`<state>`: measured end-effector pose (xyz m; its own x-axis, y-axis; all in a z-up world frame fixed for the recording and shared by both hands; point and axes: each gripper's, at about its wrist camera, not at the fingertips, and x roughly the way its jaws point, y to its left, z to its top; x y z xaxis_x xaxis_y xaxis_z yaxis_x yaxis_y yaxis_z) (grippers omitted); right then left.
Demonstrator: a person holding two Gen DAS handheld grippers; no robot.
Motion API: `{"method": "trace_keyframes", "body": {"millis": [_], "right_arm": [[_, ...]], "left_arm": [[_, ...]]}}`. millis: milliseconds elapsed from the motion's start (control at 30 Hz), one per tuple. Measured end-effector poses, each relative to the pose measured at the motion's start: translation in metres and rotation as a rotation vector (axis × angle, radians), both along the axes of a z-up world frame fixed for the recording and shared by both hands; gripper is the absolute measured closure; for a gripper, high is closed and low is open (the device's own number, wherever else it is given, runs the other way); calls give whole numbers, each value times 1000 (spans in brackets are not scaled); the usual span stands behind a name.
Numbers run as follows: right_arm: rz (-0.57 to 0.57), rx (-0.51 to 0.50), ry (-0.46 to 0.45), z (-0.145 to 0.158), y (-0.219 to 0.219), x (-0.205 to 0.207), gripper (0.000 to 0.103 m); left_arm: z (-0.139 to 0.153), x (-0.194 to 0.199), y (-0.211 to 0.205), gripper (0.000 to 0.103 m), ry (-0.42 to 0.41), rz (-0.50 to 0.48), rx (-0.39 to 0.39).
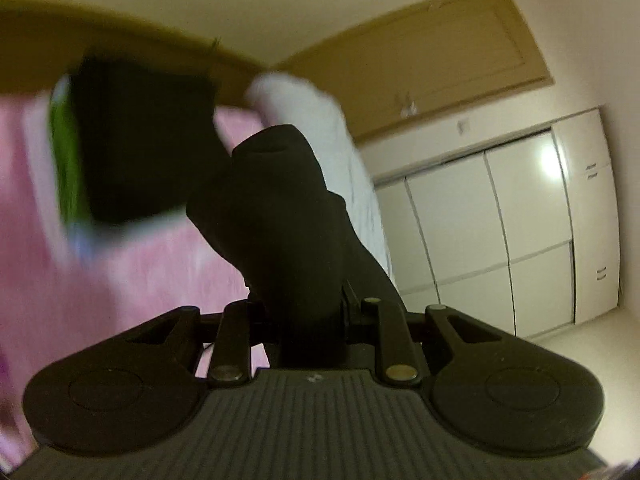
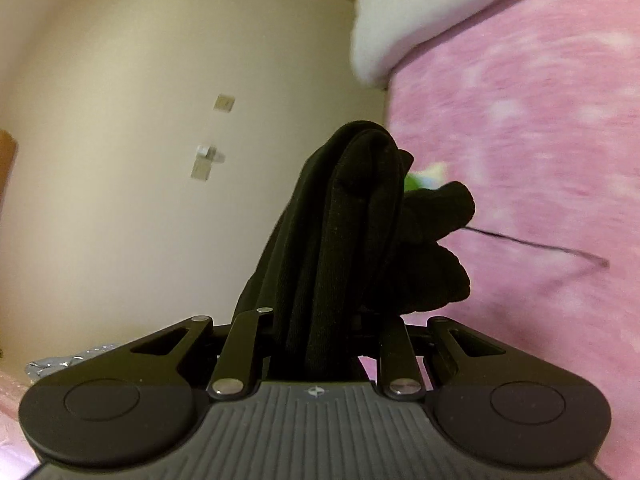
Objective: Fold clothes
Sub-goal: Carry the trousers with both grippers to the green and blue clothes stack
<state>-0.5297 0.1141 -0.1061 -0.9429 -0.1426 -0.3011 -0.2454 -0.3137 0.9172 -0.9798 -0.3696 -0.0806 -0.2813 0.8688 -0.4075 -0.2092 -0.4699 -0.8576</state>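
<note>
In the left wrist view a black garment (image 1: 280,208) rises in a thick bunch straight out of my left gripper (image 1: 308,308), which is shut on it; the cloth hides the fingertips. My right gripper (image 2: 320,328) is likewise shut on the black garment (image 2: 344,216), whose folds stand up between the jaws and spill to the right in ribbed lumps. A loose black thread (image 2: 540,246) trails from it across the pink bedspread (image 2: 540,160). Both grippers hold the cloth up off the bed.
A blurred black shape with a green edge (image 1: 132,140) lies on the pink bedspread (image 1: 120,280) at the left. A white pillow or sheet (image 1: 320,120) lies beyond it. White wardrobe doors (image 1: 500,220) stand at the right. The right wrist view shows a beige wall (image 2: 140,160).
</note>
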Motion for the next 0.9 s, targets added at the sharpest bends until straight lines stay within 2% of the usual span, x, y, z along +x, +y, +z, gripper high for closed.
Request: {"method": "trace_keyframes", "body": {"millis": [100,167,300,433,567,633,667,767,800,900], "right_arm": [[39,28,24,9,-8,-97,81],[64,47,39,15,-11,-158,81],[92,80,70,13,-5,-219,81],[103,56,45,-24,-5,-248,80],[124,-23,-70,-98,7,-272,80],[130,-78,-145,-137,7,-279,80],[122,-106,-137,-149,5,-275,83],[132,-129,-97,-153,5,-267,81],[129,-108,-103,-146,3,-264,78],[116,15,-53,-113,-2,-252,78]], "left_arm": [[13,-68,-2,82,56,23,22],[10,-103,-2,82,77,36,34],[-3,-167,0,82,112,55,47],[-59,-197,10,81,89,59,-2],[-138,-212,14,81,-11,75,-102],[-147,-212,9,80,-33,101,-51],[-151,-212,7,80,-41,112,-29],[-137,-207,22,80,14,92,-57],[-132,-204,27,80,39,82,-52],[-134,-200,33,79,78,67,-48]]}}
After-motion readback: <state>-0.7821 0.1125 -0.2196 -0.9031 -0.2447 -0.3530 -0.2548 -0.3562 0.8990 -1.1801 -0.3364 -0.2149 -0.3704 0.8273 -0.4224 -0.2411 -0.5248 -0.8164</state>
